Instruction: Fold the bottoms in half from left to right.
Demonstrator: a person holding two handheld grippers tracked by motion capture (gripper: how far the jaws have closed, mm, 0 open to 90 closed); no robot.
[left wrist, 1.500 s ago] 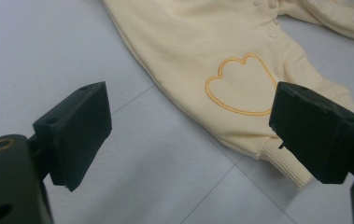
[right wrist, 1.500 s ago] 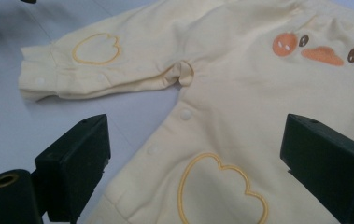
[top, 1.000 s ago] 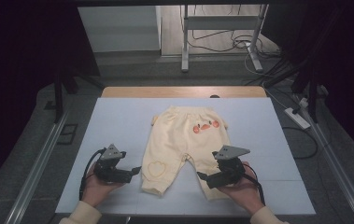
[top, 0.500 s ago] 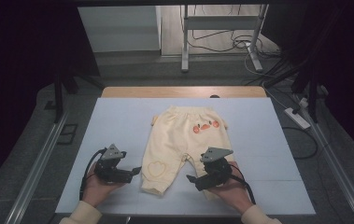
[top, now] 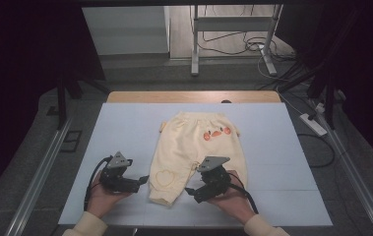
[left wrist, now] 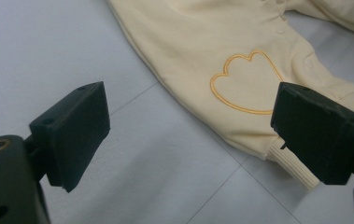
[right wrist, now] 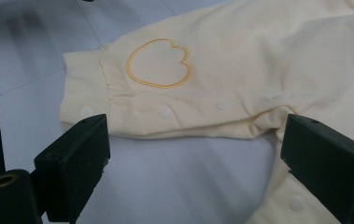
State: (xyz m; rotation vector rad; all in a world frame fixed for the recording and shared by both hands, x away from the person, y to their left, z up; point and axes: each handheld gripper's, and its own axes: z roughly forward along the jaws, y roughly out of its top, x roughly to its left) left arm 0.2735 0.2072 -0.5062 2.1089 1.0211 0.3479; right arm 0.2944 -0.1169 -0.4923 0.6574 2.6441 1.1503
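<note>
Count of items on the table

One pair of pants (top: 197,147) lay on one mat (top: 125,123), with two legs, one heart outline (top: 163,177) and two orange patches (top: 213,132). Two grippers were present, the left gripper (top: 143,180) and the right gripper (top: 190,191), each with two jaws set apart, held by two hands. Four snaps (right wrist: 165,112) showed in the right gripper view.

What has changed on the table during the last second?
The right gripper moved left, off the right leg's end and into the gap between the two legs of the trousers; its jaws are open and hold nothing. The left gripper stayed beside the left leg's cuff, also open. The trousers lie flat as before.
</note>
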